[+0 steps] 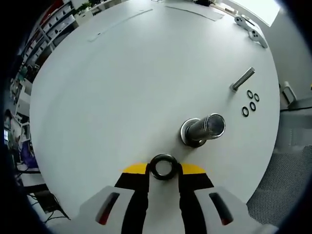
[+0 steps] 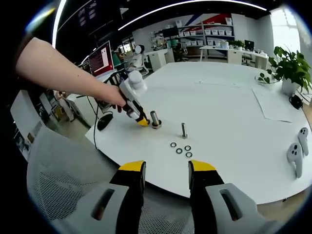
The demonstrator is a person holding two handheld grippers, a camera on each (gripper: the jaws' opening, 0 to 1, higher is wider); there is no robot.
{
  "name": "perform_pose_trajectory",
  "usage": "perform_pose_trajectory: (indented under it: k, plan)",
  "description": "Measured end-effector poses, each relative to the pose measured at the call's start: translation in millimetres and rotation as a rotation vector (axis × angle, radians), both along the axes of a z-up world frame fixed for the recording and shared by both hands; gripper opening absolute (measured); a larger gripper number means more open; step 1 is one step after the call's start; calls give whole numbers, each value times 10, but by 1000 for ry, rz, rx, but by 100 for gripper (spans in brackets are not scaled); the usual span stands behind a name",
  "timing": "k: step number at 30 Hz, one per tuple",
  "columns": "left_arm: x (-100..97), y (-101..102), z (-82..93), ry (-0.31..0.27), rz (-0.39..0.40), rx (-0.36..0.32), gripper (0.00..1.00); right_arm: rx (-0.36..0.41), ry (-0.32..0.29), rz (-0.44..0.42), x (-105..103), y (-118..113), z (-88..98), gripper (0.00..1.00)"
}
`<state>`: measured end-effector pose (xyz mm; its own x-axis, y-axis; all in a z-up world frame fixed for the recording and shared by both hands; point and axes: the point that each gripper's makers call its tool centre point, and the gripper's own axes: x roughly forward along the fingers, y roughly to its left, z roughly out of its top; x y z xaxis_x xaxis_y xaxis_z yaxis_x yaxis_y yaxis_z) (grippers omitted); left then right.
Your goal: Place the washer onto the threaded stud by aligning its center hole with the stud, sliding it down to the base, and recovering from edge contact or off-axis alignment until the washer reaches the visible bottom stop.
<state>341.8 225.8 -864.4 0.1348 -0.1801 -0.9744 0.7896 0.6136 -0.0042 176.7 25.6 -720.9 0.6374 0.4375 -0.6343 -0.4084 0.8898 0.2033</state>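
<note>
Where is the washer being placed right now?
In the left gripper view the washer sits between the yellow tips of the left claw, just short of the upright threaded stud on the white table.

The right gripper (image 2: 165,170), jaws apart and empty, hangs off the white table (image 2: 234,112), where the left gripper (image 2: 142,122) meets the threaded stud (image 2: 155,119) beside three washers (image 2: 180,149).

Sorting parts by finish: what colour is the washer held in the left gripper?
Black washer, clearest in the left gripper view.
</note>
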Motion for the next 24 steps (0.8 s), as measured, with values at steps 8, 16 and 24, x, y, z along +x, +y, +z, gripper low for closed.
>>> perform_pose_trajectory:
  k: [8, 16, 24]
  plan:
    - [-252, 127, -15, 68, -106, 64, 20, 3, -5, -1, 3, 0, 8, 38]
    - [-276, 137, -10, 62, -123, 90, 22, 2, -7, 1, 2, 8, 9, 38]
    - [-280, 154, -11, 50, -121, 77, 22, 3, -8, 1, -3, 6, 14, 38]
